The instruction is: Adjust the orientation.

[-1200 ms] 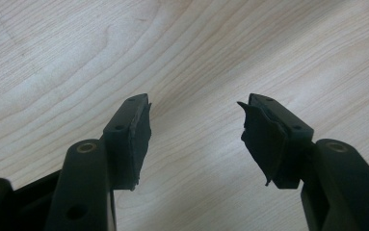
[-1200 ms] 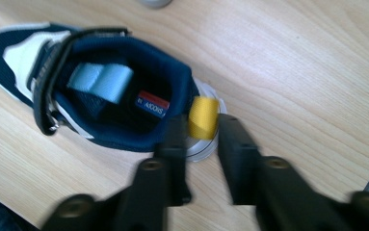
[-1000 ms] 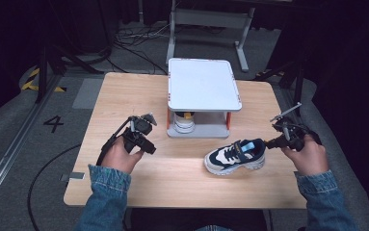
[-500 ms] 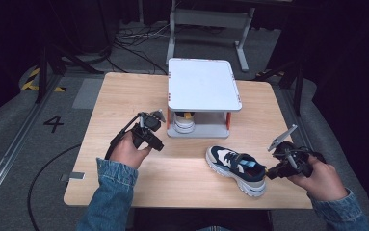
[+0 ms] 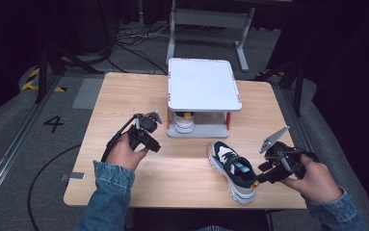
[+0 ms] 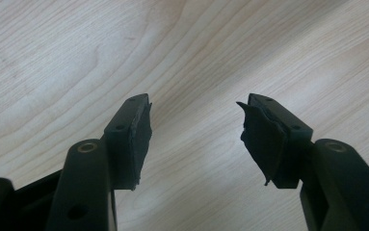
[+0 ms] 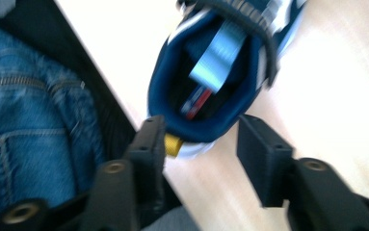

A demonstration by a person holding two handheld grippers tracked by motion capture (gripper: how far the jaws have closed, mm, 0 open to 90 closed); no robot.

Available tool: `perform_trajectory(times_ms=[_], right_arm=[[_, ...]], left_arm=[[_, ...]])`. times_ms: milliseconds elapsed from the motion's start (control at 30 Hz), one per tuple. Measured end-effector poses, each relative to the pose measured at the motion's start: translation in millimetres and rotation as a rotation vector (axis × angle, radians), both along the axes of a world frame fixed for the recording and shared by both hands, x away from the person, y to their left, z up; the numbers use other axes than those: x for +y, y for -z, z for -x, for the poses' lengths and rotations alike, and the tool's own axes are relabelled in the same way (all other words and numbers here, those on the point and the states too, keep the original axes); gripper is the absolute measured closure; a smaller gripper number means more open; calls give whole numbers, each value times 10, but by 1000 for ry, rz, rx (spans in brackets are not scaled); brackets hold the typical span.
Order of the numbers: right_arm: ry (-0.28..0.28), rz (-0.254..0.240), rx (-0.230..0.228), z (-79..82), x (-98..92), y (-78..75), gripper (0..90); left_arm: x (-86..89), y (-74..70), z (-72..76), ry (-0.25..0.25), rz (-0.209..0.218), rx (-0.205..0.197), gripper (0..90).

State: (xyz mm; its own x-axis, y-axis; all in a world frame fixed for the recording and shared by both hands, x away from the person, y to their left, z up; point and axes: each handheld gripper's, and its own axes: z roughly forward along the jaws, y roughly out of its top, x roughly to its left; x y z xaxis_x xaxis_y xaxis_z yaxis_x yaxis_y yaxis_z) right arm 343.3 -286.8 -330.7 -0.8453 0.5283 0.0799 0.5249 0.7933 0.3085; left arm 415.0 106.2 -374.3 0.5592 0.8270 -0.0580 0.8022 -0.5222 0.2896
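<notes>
The sneaker (image 5: 233, 169) lies near the tabletop's front edge, toe toward the far-left, heel by the right gripper (image 5: 264, 174), whose jaws have just been opening around it.

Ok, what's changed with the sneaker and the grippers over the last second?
The right gripper dragged the sneaker toward the table's near edge and swung it round, so its heel now points at the person. Its jaws have just been opening; the heel sits between them, one pad apparently still touching. The left gripper, open, and the white shelf stayed put.
</notes>
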Motion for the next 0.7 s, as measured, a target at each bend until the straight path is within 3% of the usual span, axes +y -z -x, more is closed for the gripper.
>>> perform_trajectory(times_ms=[67,133,300,433,600,700], right_arm=[[-3,-9,-21,-31,-1,8,469],[-9,33,-46,-131,75,105,394],[-41,160,5,-311,311,404,288],[-46,213,8,-406,381,576,282],[-31,231,27,-465,424,672,394],[-8,237,9,-482,410,674,542]], left_arm=[[24,1,11,3,-13,-4,432],[50,10,36,-7,-10,-3,432],[156,13,99,-42,-5,3,432],[208,13,116,-49,-12,-3,432],[217,28,123,-46,-12,2,432],[214,23,121,-48,-9,1,432]])
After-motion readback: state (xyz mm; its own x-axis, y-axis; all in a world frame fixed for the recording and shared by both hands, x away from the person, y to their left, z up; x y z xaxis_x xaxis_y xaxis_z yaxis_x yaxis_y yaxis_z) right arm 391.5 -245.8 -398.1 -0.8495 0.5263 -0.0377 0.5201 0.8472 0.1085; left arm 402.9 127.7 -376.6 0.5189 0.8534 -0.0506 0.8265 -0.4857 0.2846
